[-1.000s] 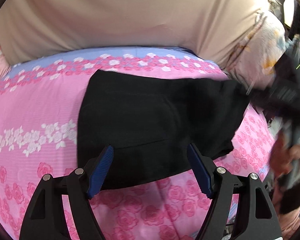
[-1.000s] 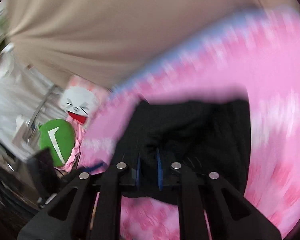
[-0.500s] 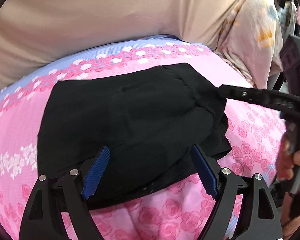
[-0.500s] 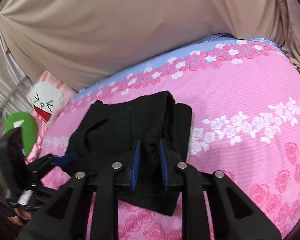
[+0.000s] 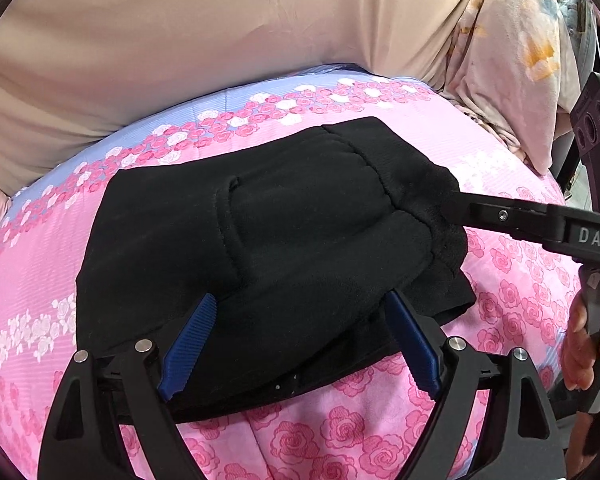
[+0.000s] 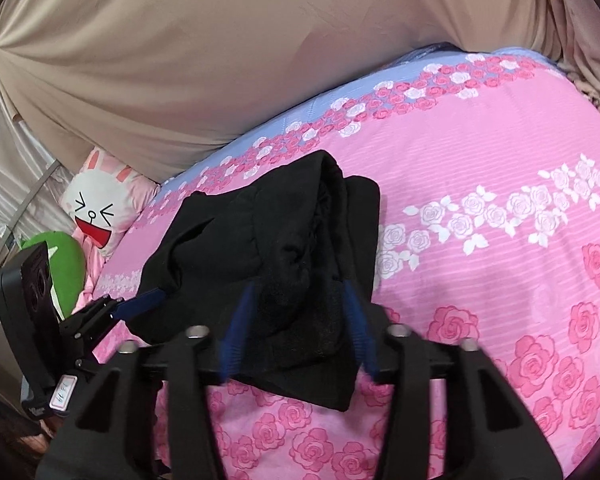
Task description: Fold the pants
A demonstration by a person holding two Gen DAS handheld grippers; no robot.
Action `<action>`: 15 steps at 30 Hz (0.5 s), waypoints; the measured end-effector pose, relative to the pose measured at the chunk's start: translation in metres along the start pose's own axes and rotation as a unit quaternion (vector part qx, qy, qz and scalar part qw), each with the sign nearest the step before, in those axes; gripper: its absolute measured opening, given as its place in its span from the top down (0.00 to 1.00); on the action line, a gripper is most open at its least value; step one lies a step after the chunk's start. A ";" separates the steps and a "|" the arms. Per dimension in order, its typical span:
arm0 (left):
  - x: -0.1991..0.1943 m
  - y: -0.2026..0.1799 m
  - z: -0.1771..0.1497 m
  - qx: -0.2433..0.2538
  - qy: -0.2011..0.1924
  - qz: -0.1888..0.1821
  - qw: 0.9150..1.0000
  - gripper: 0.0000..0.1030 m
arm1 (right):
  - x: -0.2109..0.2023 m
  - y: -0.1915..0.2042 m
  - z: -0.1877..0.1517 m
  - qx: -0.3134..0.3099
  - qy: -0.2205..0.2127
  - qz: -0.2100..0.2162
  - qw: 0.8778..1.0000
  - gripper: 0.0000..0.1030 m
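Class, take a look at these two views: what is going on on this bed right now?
A person holding a gripper in each hand is folding black fleece pants on a pink rose-print bedsheet. The pants lie in a folded bundle. The right gripper is at one end of it, its jaws opening with a bunched fold of fabric between them. The left gripper stands wide open at the bundle's near edge, gripping nothing. A cartoon rabbit pillow lies at the bed's edge.
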State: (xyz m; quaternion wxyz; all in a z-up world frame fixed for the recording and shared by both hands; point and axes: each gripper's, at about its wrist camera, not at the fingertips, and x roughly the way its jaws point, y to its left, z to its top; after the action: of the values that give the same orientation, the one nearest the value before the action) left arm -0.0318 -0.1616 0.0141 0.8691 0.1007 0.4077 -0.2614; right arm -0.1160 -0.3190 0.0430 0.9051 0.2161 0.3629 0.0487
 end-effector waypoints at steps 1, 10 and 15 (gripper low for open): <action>-0.001 0.000 0.000 0.001 0.001 -0.004 1.000 0.19 | 0.002 0.003 0.000 -0.002 0.000 0.000 1.000 0.49; 0.004 -0.019 0.010 0.011 -0.003 -0.044 0.999 0.20 | 0.011 0.040 0.027 -0.015 0.002 0.108 0.994 0.88; 0.028 -0.005 0.028 -0.034 0.020 -0.064 0.997 0.95 | 0.015 0.039 0.038 -0.027 0.010 0.100 0.995 0.85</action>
State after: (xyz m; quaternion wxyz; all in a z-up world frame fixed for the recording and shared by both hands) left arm -0.0012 -0.1872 0.0114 0.8452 0.0500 0.4394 -0.3002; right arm -0.0764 -0.2933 0.0743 0.8974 0.2265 0.3473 0.1506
